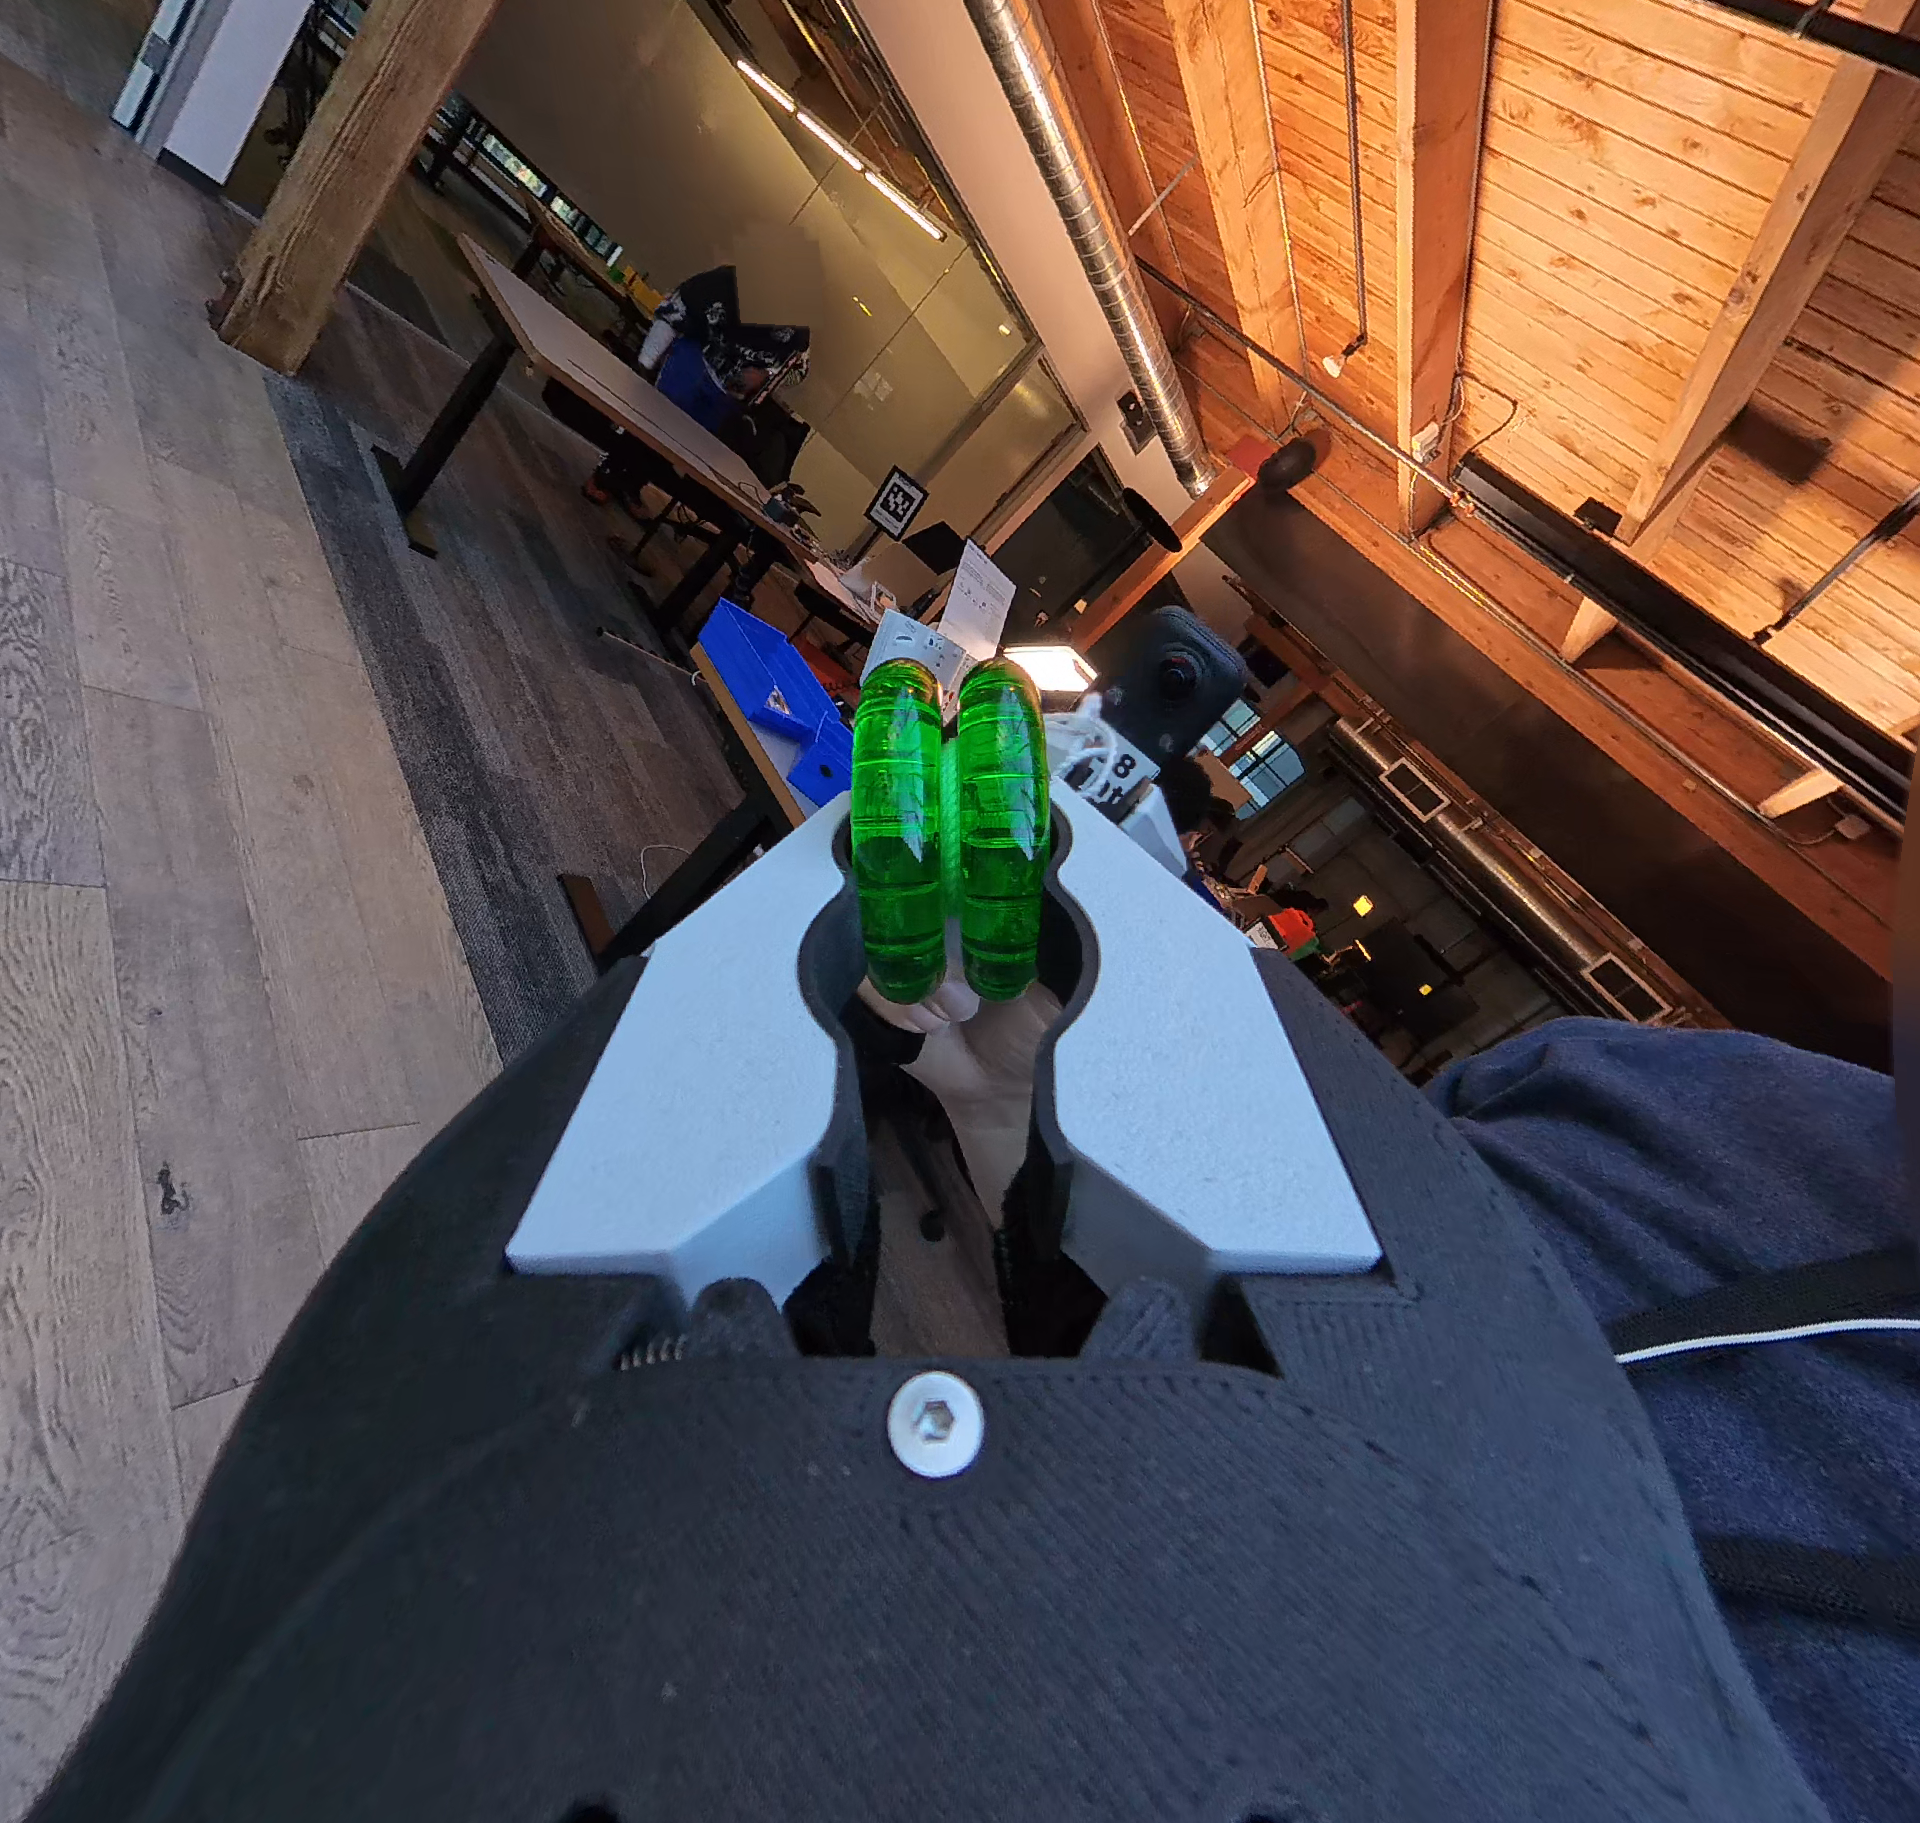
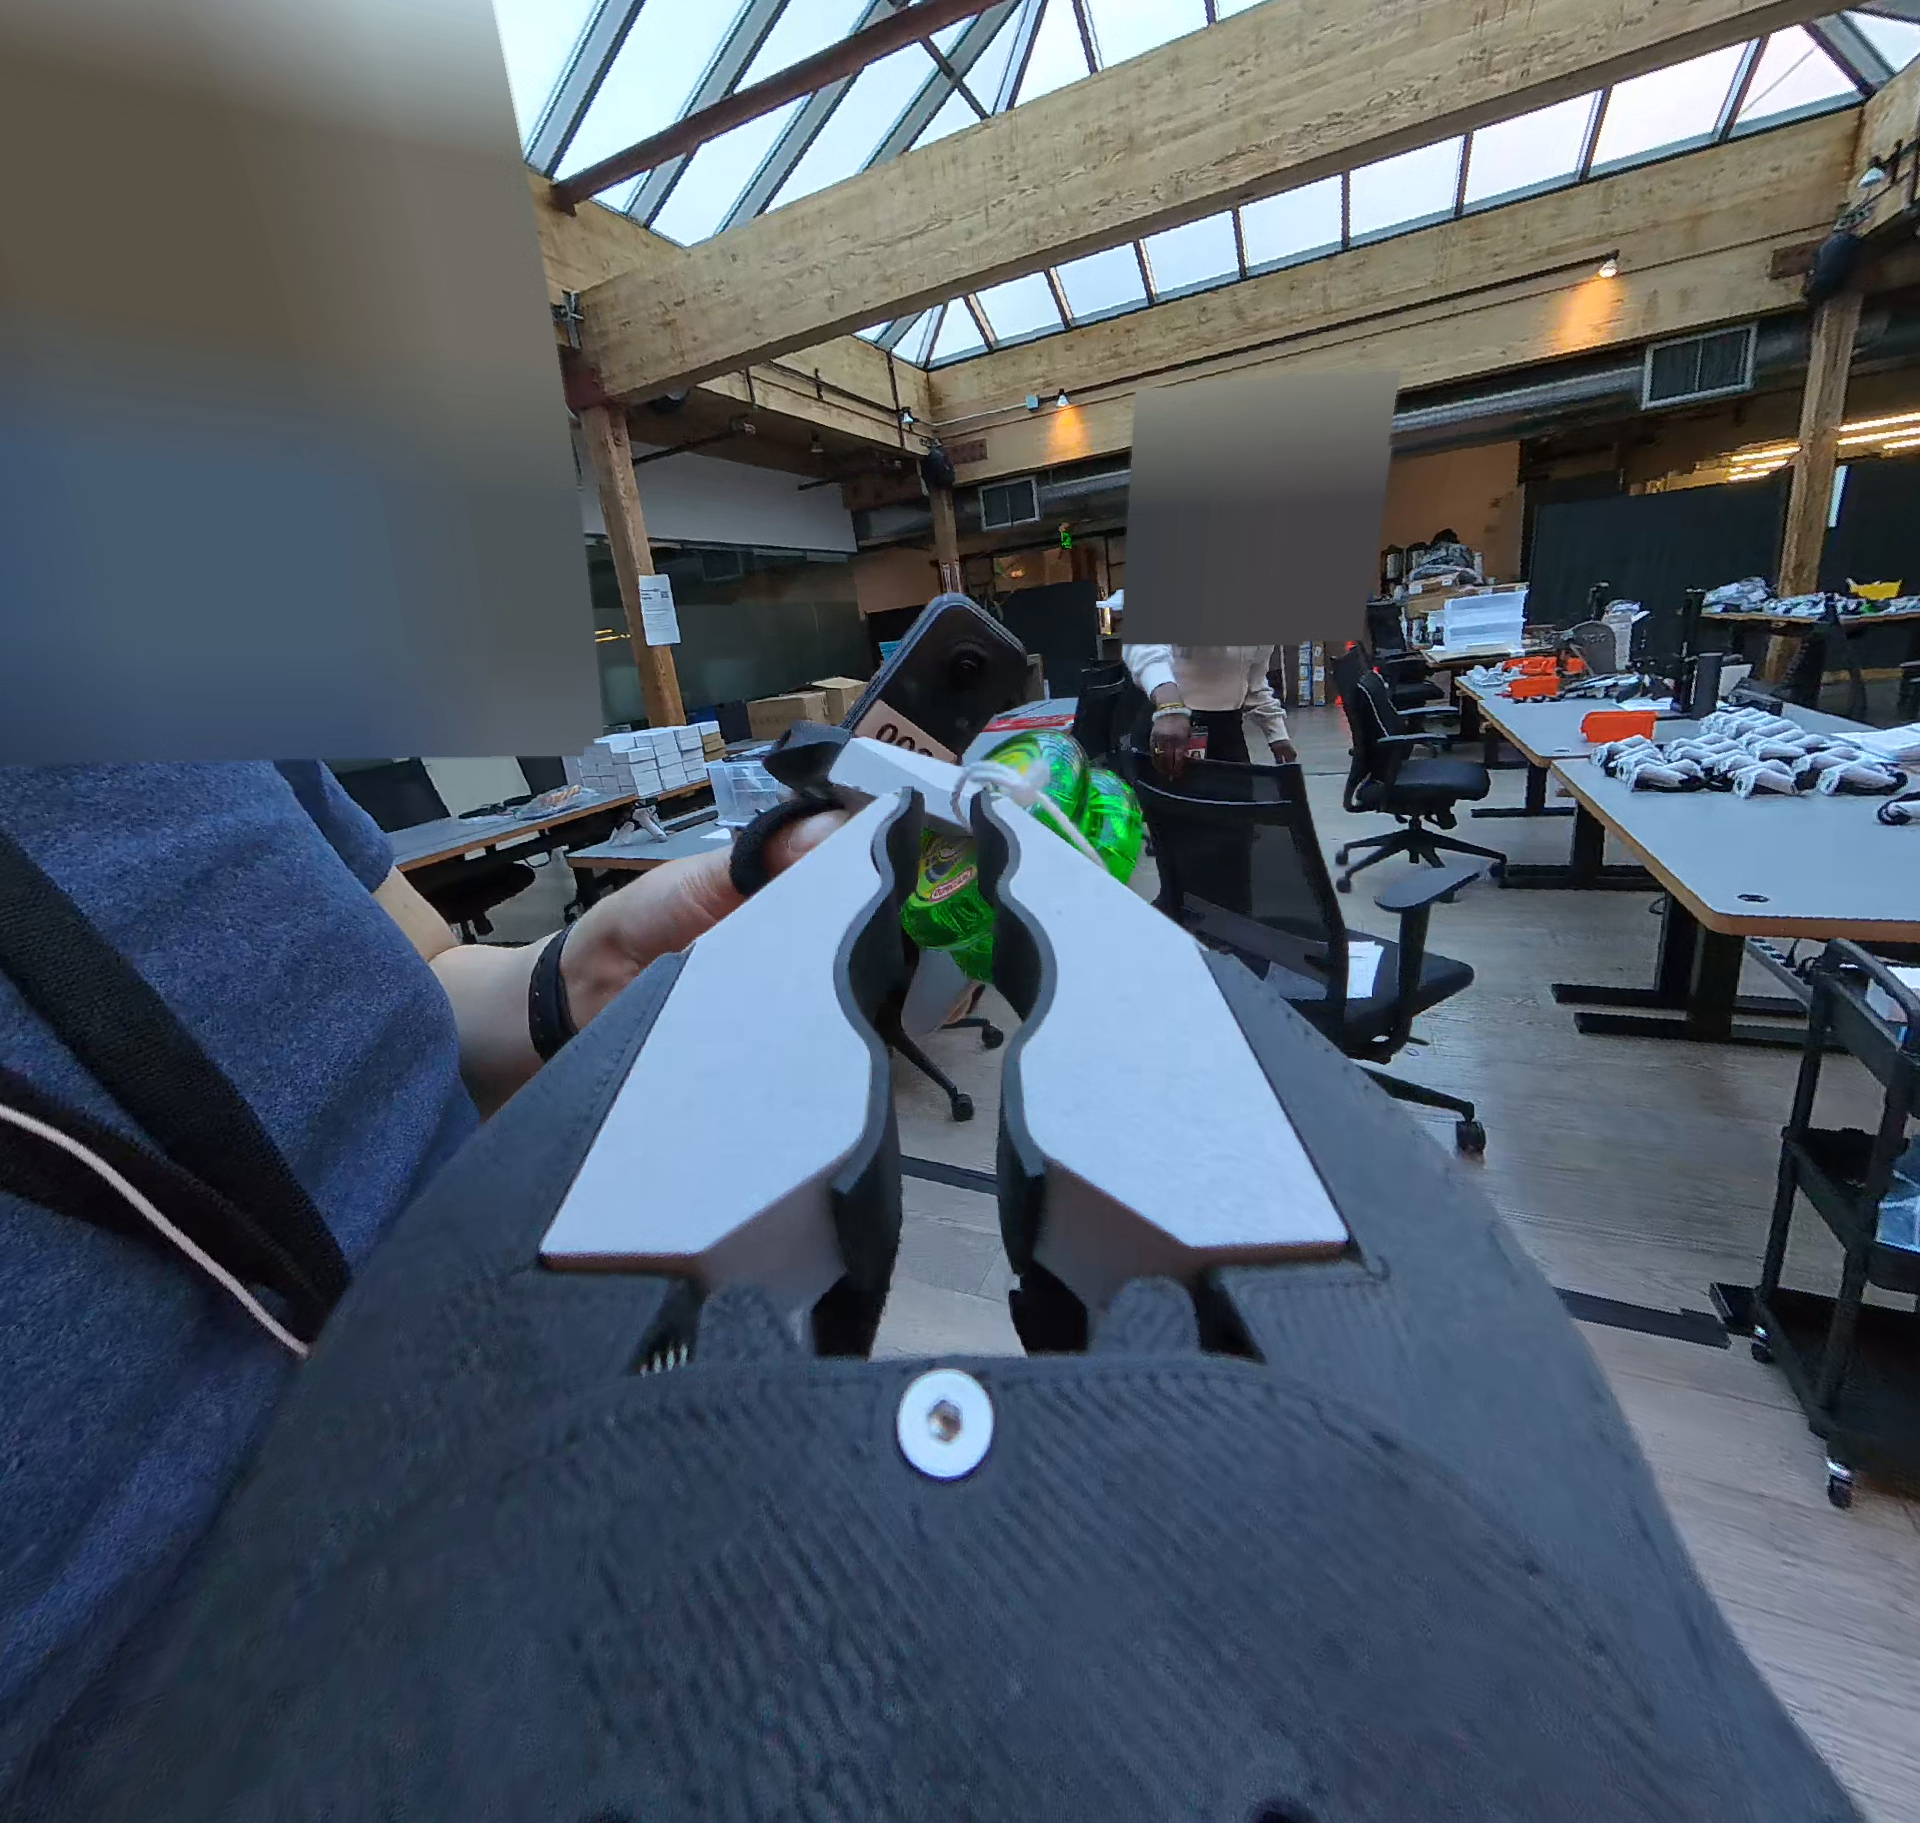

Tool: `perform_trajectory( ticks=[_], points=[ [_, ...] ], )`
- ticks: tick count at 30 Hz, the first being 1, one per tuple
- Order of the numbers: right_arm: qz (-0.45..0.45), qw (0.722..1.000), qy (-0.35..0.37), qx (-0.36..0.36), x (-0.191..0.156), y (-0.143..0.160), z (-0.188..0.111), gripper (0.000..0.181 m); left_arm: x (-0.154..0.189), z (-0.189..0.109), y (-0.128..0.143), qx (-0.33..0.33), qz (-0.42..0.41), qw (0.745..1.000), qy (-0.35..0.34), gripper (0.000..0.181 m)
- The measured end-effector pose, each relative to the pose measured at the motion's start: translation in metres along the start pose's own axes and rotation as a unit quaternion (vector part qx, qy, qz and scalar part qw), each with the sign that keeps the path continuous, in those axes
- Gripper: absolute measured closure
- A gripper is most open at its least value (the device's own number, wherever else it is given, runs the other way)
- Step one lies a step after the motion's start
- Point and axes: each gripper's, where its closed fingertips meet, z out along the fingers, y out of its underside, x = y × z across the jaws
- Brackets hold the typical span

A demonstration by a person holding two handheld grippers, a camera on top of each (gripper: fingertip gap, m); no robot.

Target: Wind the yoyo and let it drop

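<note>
The left gripper point(image 1: 951, 817) pinched the green yoyo point(image 1: 948, 828) edge-on between its fingertips. The right gripper point(image 2: 948, 812) pinched the white string point(image 2: 1049, 805) beside it. The yoyo bore a small printed label point(image 2: 948, 878).

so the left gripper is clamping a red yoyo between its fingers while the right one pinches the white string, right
Not quite: the yoyo is green, not red, as the left wrist view shows. The left gripper does clamp it, and the right gripper pinches the white string.
</note>
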Motion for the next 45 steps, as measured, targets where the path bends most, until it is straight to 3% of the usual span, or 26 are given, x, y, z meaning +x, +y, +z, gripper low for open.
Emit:
perform_trajectory(
  ticks=[7, 23, 32, 45],
  points=[
    [0.016, 1.0, -0.011, 0.004, -0.001, 0.0, -0.001, 0.174, 0.001, 0.002, 0.002, -0.006, 0.0, 1.0, 0.004, 0.154],
    [-0.048, 0.998, 0.024, -0.018, 0.004, 0.008, 0.002, 0.17, -0.006, 0.003, 0.005, -0.008, -0.004, 1.0, -0.009, 0.155],
    [-0.142, 0.987, 0.048, -0.056, -0.001, 0.015, 0.008, 0.168, -0.013, 0.003, 0.005, -0.006, 0.0, 1.0, -0.024, 0.154],
    [-0.037, 0.999, 0.035, -0.014, 0.007, 0.004, 0.0, 0.177, -0.018, 0.001, 0.004, -0.004, 0.045, 0.997, -0.058, 0.154]
  ],
)
